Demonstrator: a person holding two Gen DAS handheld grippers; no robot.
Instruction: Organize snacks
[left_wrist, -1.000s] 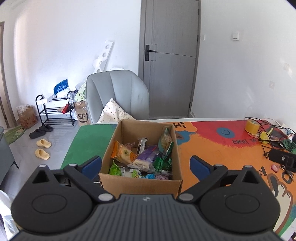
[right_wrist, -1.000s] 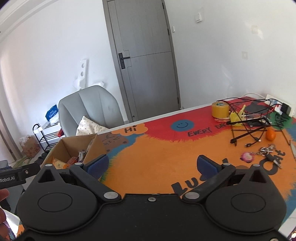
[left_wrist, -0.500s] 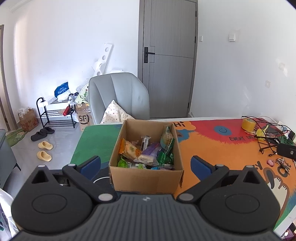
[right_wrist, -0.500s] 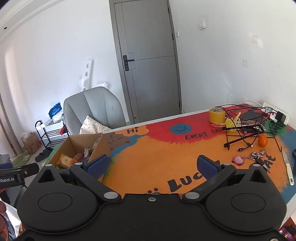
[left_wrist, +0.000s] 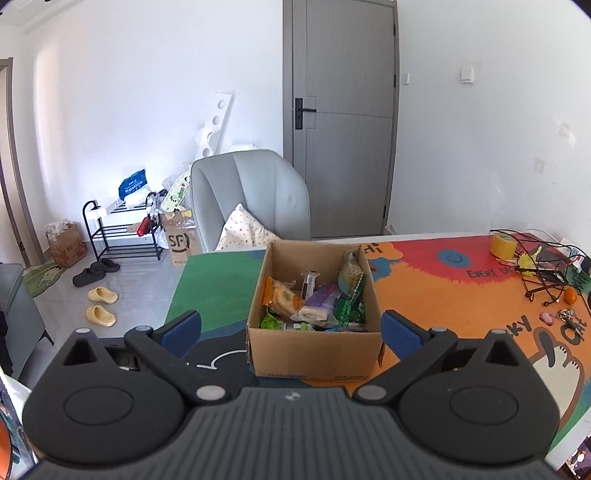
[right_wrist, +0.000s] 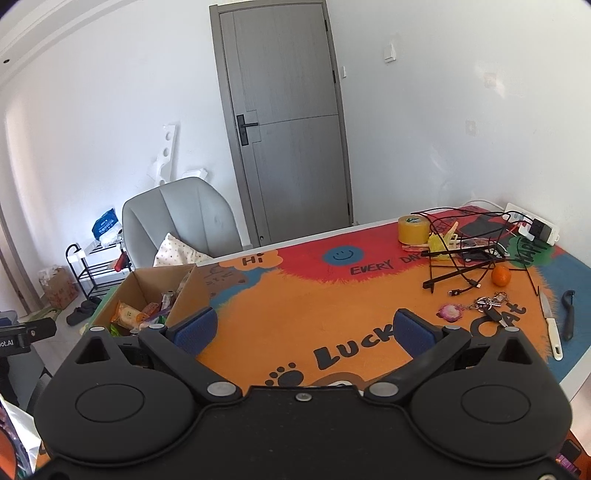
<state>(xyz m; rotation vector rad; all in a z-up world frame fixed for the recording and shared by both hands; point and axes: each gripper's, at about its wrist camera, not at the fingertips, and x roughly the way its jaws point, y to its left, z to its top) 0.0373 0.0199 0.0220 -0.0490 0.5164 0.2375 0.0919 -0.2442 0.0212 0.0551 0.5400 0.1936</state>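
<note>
Both grippers, left (left_wrist: 290, 326) & right (right_wrist: 304, 328), had jaws wide open, empty; snack box (left_wrist: 314, 347) sat dead ahead of left, well left of right, so left nearer.

A lived-in home room ahead of my grippers, grey panelled door (left_wrist: 340, 118) straight on, grey upholstered armchair (left_wrist: 251, 199) with a spotted cushion, black metal shoe rack (left_wrist: 122, 232) and yellow slippers (left_wrist: 100, 305) off left, colourful cartoon table mat (right_wrist: 332, 295) under me
</note>
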